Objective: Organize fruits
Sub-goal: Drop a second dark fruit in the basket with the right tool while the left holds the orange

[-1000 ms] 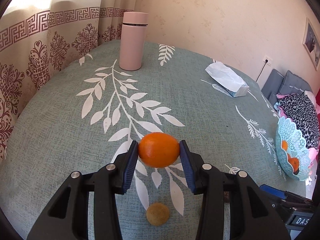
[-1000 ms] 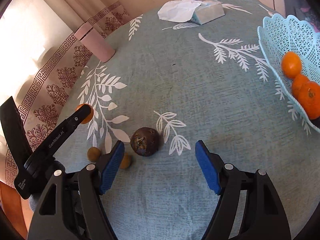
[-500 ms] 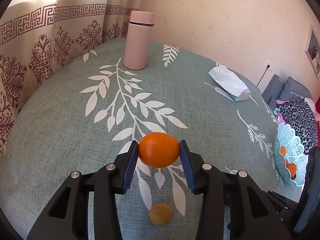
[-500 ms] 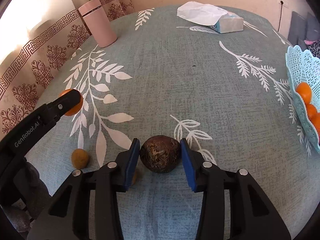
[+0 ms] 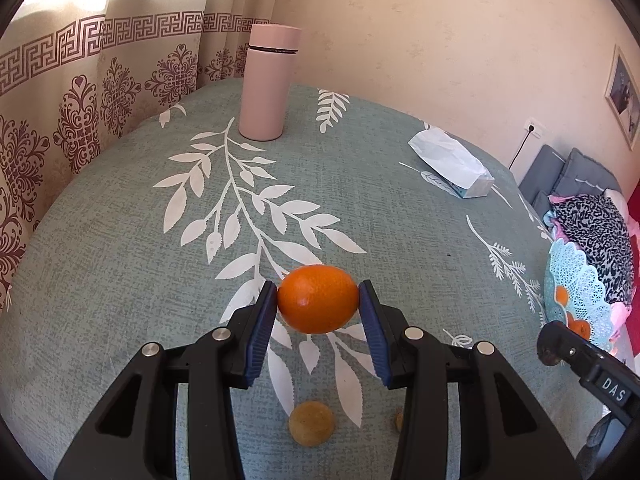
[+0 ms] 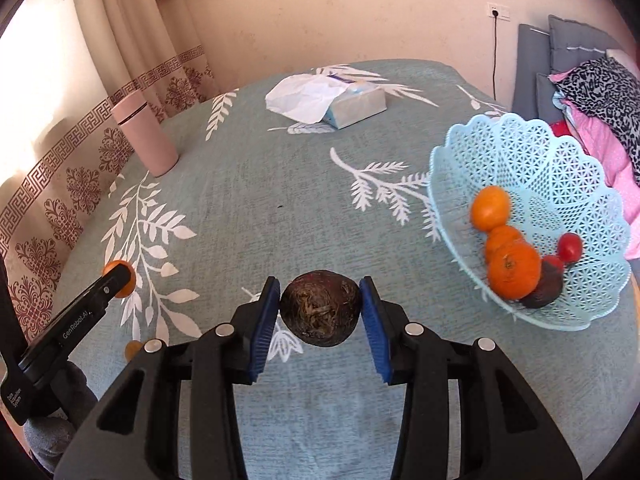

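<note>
matt woven cloth tablecloth [image 6: 280, 184], perforated plastic basket [image 6: 560, 168], glossy orange [image 5: 318, 298]

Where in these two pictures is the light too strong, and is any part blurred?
Left wrist view: sunlight whitens the curtain at top left; the orange is sharp. Right wrist view: the left edge by the pink bottle is washed out; the oranges in the basket look slightly smeared; straight edges bend from fisheye.
</note>
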